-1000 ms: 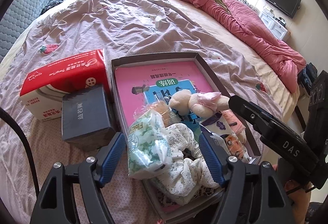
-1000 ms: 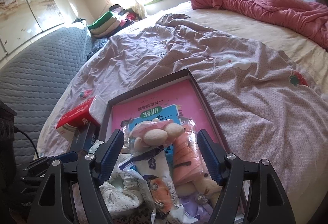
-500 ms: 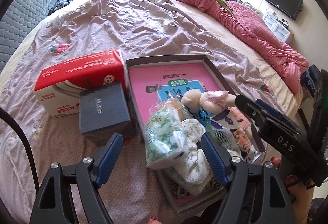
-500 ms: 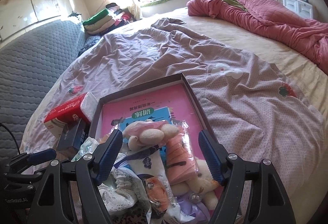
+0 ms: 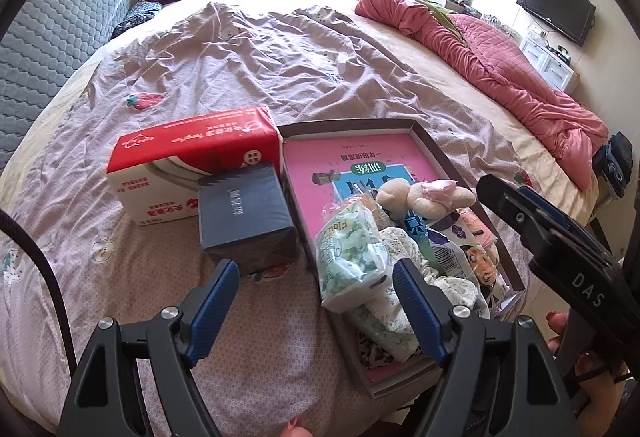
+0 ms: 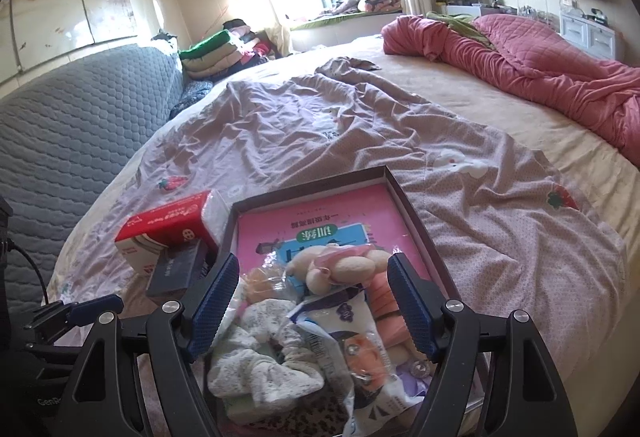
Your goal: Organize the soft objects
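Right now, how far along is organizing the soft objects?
Done: soft items, including a plush toy, white cloth and tissue pack, sit piled in the box. In hand: nothing; the left gripper and right gripper are open. Left: the red tissue box lies outside.

Left gripper point(image 5: 316, 297) agape above green packet point(image 5: 352, 257) in tray point(image 5: 460, 173).

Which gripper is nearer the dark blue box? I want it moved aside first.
Left. The left gripper hangs just in front of the dark blue box; the right gripper is over the tray, the box off to its left.
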The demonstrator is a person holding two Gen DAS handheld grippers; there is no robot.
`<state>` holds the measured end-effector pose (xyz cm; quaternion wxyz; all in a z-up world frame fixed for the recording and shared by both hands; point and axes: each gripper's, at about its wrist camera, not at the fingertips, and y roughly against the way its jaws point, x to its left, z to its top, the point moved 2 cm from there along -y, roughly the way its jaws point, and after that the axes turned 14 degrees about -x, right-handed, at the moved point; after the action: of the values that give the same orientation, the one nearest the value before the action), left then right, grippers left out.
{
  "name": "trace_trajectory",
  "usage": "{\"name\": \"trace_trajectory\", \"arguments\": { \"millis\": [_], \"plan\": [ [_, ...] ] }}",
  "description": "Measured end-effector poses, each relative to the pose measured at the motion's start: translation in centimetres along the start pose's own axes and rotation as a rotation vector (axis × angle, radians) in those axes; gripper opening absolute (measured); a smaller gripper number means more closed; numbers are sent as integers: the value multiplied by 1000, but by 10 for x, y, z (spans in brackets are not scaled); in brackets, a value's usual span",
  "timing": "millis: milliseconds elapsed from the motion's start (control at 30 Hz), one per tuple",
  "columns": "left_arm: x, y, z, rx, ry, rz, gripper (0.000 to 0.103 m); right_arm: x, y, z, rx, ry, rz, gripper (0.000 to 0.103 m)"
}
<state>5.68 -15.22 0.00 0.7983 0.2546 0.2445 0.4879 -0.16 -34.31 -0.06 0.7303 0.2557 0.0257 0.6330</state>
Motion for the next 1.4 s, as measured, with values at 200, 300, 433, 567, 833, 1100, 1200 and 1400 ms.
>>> {"name": "trace_trajectory", "arguments": {
  "millis": [200,300,433,567,833,1100,1200,1400],
  "plan": [
    [8,13,3,-20,12,12,79,19,24,6,-43,28,9,78],
    [10,23,3,-33,14,25,79,28,37,7,-51,53,13,78],
    [11,41,-1,-49,25,50,80,37,54,8,-59,74,31,79],
    [13,63,-7,-77,38,81,81,43,71,8,-66,91,50,80],
    [17,88,-19,-85,58,104,82,46,94,2,-63,98,79,81],
    [15,99,-34,-71,56,129,83,52,109,-3,-51,80,112,81],
    [13,103,-38,-73,51,133,83,54,114,-6,-42,54,130,81],
    [13,107,-42,-67,51,146,83,60,121,-13,-33,49,129,81]
  ]
}}
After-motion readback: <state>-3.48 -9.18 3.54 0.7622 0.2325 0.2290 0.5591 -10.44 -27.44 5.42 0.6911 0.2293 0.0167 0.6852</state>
